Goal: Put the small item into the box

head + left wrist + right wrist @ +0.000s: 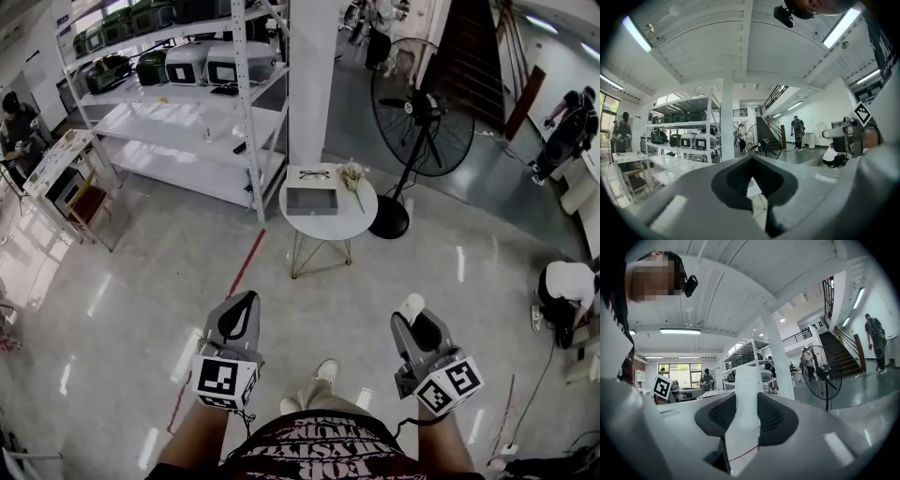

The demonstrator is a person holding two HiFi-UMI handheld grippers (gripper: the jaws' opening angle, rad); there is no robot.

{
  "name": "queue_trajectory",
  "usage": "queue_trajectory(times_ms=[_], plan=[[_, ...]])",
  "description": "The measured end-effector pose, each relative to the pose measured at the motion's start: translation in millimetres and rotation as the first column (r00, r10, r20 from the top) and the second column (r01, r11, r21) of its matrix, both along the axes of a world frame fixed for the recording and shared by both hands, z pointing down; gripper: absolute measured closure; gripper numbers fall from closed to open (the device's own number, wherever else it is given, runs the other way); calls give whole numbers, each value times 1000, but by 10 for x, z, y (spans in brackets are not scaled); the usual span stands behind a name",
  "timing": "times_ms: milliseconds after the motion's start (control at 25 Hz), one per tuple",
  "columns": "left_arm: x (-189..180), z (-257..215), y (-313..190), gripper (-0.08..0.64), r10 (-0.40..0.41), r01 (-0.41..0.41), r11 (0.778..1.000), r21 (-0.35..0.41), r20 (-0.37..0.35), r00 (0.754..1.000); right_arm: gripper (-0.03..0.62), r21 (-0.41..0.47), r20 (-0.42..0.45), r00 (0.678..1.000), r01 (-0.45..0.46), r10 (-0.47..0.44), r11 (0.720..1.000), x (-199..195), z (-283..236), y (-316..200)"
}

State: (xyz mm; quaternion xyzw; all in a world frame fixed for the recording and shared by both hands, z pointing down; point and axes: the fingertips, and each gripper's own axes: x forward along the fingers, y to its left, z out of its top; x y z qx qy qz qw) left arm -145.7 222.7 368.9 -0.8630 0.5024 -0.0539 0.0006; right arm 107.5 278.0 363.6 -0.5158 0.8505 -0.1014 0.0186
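Note:
A grey open box point(311, 201) lies on a small round white table point(361, 220) a few steps ahead of me. My right gripper point(413, 317) is held low at waist height, shut on a small white item point(412, 305) that sticks out past its tips. In the right gripper view the white item point(746, 390) stands between the dark pads of the right gripper point(746, 414). My left gripper point(240, 307) is level with it on the left; in its own view the left gripper point(752, 159) is shut with nothing in it. Both are far from the box.
Glasses point(314, 174) and a flower sprig point(353, 178) share the table with the box. Behind it stand a white pillar point(312, 75), metal shelving point(187, 112) and a black floor fan point(422, 117). A person point(567, 286) crouches at the right. A red line point(246, 262) marks the glossy floor.

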Motion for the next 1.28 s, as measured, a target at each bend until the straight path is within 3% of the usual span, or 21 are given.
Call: queue_trajectory(times_ms=[320,600,840,1280], plan=[[337,26,-442,560,4,-4,1000,-22,1,1000,437,-4,-21,1000,-1,1,1000,225,71,-450],[518,47,-818,560,23,-23,1000,13,16,1000,437,-20,-51,998,30,-31,999,289,200,-956],[501,21,-1192,560,-51,51,999,18,4,999,437,-31,-49,997,65,-67,997,325,229,-1391],[792,-141,-1618,560,-83,81,995,61,25,996,437,-13,-17,994,106,-106,994,643,143,-1929]])
